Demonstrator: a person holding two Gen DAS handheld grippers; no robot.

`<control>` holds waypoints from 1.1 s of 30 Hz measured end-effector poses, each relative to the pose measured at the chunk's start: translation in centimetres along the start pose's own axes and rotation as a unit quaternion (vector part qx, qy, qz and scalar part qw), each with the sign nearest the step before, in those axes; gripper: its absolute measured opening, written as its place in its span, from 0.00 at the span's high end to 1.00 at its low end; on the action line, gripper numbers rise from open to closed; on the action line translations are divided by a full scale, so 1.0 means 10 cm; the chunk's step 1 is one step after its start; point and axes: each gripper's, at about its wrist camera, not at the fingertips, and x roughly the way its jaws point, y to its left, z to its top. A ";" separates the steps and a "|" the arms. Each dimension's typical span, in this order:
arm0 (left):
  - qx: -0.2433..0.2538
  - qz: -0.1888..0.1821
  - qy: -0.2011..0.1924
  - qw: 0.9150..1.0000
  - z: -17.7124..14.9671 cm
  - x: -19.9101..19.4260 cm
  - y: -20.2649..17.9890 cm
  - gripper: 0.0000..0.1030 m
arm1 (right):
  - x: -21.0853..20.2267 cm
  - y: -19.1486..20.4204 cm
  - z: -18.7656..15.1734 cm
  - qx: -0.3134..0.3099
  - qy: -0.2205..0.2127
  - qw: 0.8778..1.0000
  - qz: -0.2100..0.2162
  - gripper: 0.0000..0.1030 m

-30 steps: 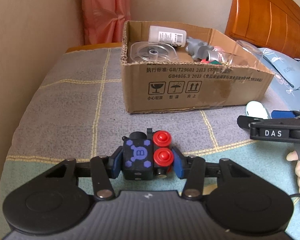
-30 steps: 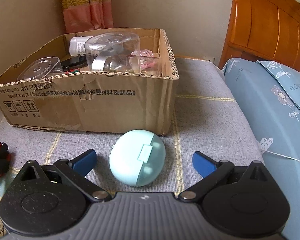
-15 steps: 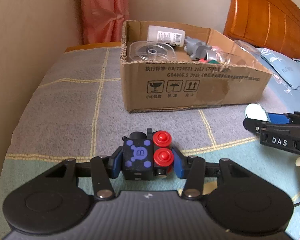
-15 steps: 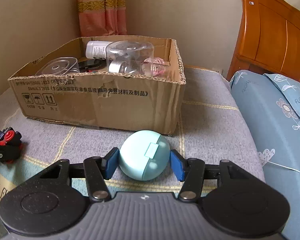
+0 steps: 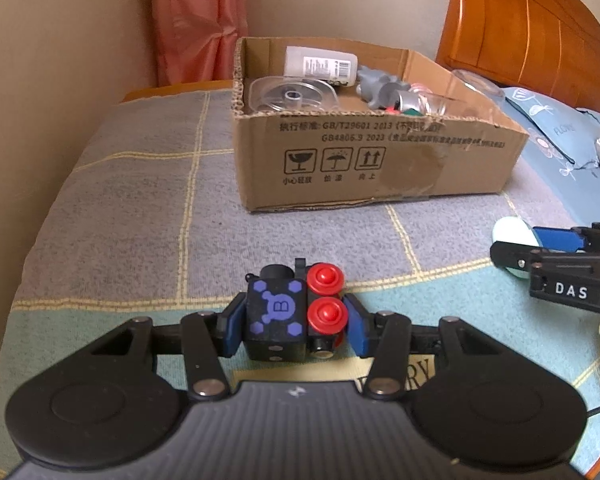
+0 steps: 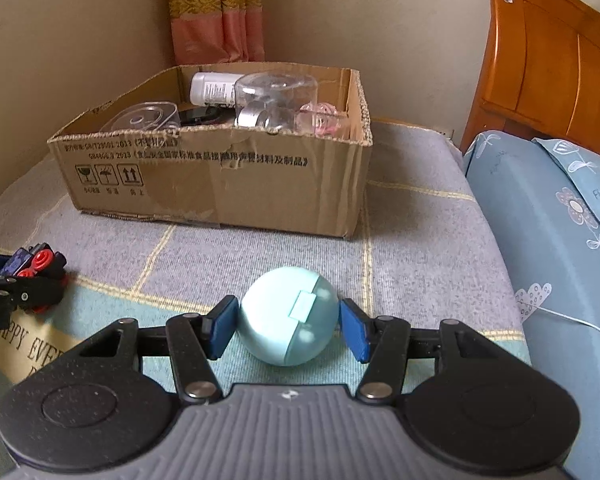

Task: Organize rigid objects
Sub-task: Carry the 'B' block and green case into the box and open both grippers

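Observation:
A black toy block [image 5: 278, 312] with purple markings and two red knobs sits between the blue pads of my left gripper [image 5: 294, 320], which is shut on it just above the blanket. A pale blue-green ball-shaped case [image 6: 288, 316] rests between the pads of my right gripper [image 6: 288, 324], and both pads press on its sides. In the left wrist view the right gripper [image 5: 518, 246] shows at the right edge with the case [image 5: 510, 230] in it. The left gripper [image 6: 16, 280] and the toy block [image 6: 36, 260] appear at the left edge of the right wrist view.
An open cardboard box [image 6: 220, 184] stands on the checked blanket [image 5: 140, 208] ahead, holding a white bottle [image 5: 320, 62], clear plastic containers and other items. Blue floral bedding [image 6: 540, 220] and a wooden headboard [image 6: 548, 60] lie to the right. A wall runs along the left.
My right gripper went from wide open to shut on the ball-shaped case and drew back a little from the box. The left gripper stayed still with the toy block.

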 end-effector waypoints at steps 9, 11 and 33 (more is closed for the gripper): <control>0.003 -0.005 -0.005 1.000 0.00 0.02 0.01 0.53 | 0.06 0.04 0.02 0.011 0.010 1.000 -0.014 0.42; 0.010 -0.007 -0.001 1.000 0.01 0.02 0.01 0.53 | 0.05 0.04 0.02 0.006 0.013 1.000 -0.012 0.42; 0.112 -0.095 -0.048 0.988 1.12 -0.53 -0.21 0.53 | -0.73 -0.11 0.74 -0.093 -0.015 0.990 0.102 0.42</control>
